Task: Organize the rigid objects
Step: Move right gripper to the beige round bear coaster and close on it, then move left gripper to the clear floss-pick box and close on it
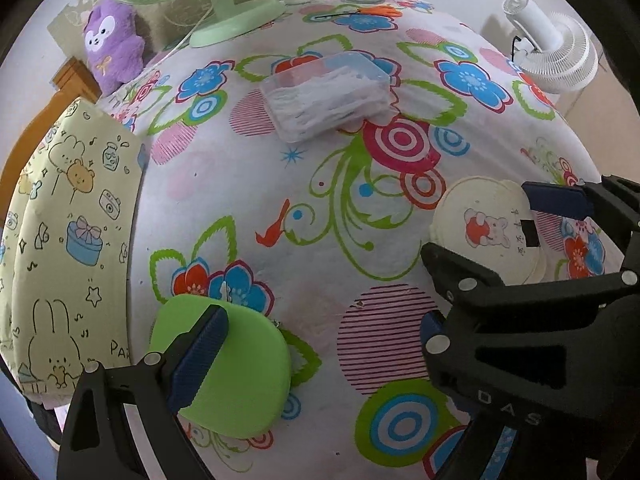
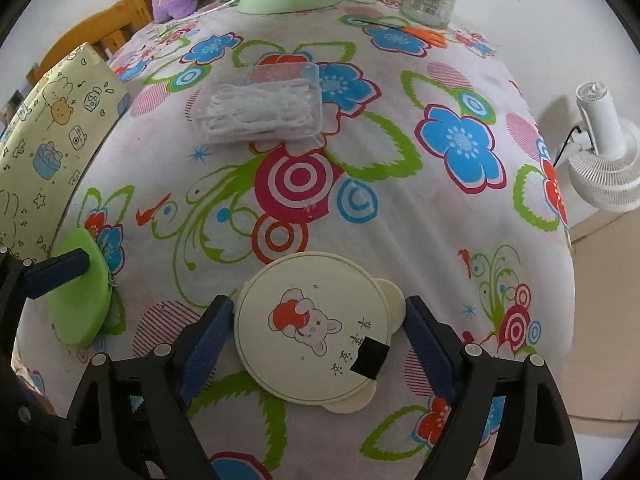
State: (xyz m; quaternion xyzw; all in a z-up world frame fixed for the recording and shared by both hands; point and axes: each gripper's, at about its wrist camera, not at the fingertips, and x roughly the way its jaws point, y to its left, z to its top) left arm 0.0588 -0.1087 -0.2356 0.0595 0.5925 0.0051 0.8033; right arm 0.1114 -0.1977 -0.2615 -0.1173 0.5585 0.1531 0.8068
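Left claw (image 1: 316, 364) spread wide, one pad against the green rounded plastic case (image 1: 236, 364) at the near-left of the floral-cloth counter (image 1: 320, 208), probably to steady it. Right claw (image 2: 320, 334) spread, straddling the cream round bear-print case (image 2: 312, 330); contact unclear. Neither case lifted.

Green rounded case (image 1: 236, 372) flat on floral tabletop, near left edge. Cream round compact (image 2: 312, 328), bear print and black tape patch, flat at near side. Clear plastic box (image 2: 264, 106) of white floss picks, farther back, centre.
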